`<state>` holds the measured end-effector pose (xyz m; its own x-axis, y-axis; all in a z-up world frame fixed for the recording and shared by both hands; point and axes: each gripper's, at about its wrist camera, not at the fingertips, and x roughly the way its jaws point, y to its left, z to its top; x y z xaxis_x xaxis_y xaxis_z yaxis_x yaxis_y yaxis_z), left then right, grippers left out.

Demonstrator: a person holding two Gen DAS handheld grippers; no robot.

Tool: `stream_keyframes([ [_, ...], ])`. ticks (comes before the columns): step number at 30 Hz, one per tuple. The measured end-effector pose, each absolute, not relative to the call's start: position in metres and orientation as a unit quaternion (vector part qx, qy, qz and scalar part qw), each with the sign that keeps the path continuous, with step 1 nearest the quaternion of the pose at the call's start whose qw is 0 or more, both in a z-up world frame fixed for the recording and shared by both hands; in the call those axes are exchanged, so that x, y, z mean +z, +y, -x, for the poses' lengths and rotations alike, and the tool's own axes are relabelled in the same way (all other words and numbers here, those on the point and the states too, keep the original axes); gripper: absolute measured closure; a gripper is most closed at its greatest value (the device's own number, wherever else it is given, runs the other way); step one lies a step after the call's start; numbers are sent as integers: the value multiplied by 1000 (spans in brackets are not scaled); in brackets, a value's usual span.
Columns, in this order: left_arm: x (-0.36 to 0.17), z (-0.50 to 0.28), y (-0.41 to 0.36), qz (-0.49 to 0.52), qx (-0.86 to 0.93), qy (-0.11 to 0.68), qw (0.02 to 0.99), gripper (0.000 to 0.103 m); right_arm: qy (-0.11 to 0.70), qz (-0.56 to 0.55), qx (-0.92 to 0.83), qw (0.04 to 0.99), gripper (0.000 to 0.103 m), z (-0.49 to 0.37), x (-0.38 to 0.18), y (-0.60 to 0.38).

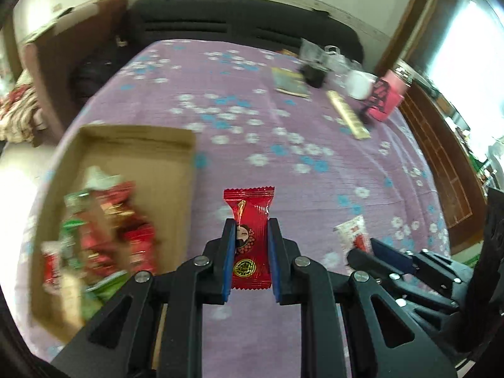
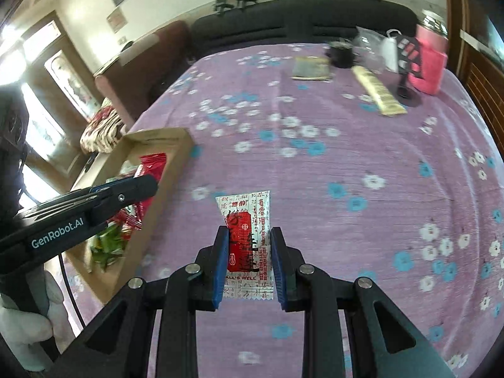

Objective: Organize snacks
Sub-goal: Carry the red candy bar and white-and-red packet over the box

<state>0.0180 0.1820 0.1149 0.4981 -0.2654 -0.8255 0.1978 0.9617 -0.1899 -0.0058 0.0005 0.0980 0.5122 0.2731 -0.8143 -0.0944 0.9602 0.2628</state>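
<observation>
Left gripper (image 1: 250, 245) clamped on red snack packet (image 1: 249, 217), long axis pointing forward; cardboard box (image 1: 135, 145) lies lower left, nearer this hand. Right gripper (image 2: 249, 261) clamped on white-red packet (image 2: 247, 220).

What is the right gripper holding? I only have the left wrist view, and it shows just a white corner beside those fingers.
Observer: A white packet with a red panel; the right gripper is shut on its edges.
Operator: Any readable print?
Observer: "ALL'S WELL" near its lower end.
Operator: Anything on my left gripper, which holds the red packet?
Observer: Its side reads "GenRobot.AI".
</observation>
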Motion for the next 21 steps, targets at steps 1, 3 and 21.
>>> stream_keyframes([
  [1, 116, -15, 194, 35, -126, 481, 867, 82, 482, -89, 111, 864, 78, 7, 100, 11],
  [3, 117, -10, 215, 34, -112, 479, 870, 82, 481, -82, 120, 864, 78, 9, 105, 31],
  [21, 116, 18, 340, 37, -32, 472, 880, 82, 483, -18, 190, 855, 78, 9, 118, 168],
])
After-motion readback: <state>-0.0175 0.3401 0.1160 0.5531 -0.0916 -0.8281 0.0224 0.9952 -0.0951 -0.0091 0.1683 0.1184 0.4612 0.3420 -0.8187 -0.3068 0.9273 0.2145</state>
